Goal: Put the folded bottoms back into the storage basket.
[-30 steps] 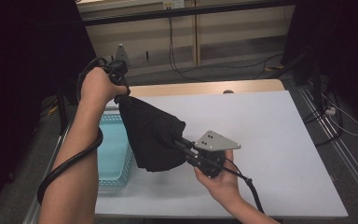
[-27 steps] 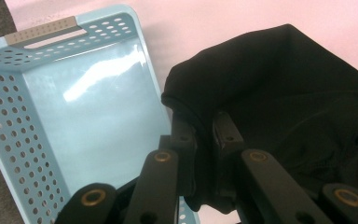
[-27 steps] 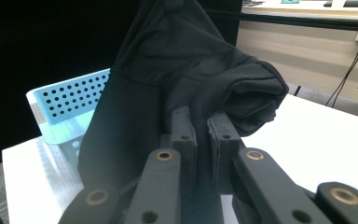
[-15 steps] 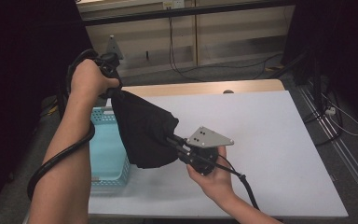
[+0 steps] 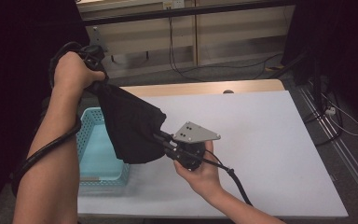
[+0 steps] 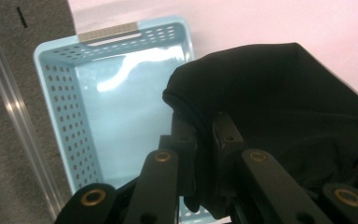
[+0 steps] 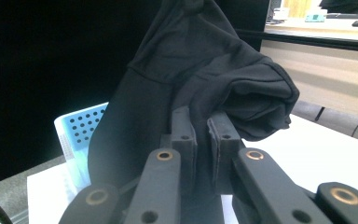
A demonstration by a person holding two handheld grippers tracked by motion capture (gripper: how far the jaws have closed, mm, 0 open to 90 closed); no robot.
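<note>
Above the white table (image 5: pixel 261 140), the black garment (image 5: pixel 130 126) hangs over the light-blue basket (image 5: pixel 91 154), stretched between the raised left gripper (image 5: pixel 95 81) at 10 o'clock and the lower right gripper (image 5: pixel 161 139), each pinching its fabric.

It looked like a lab: a white table (image 5: pixel 261 140), loose cables (image 5: pixel 182 51) on the floor, dark curtains (image 5: pixel 340 42).
</note>
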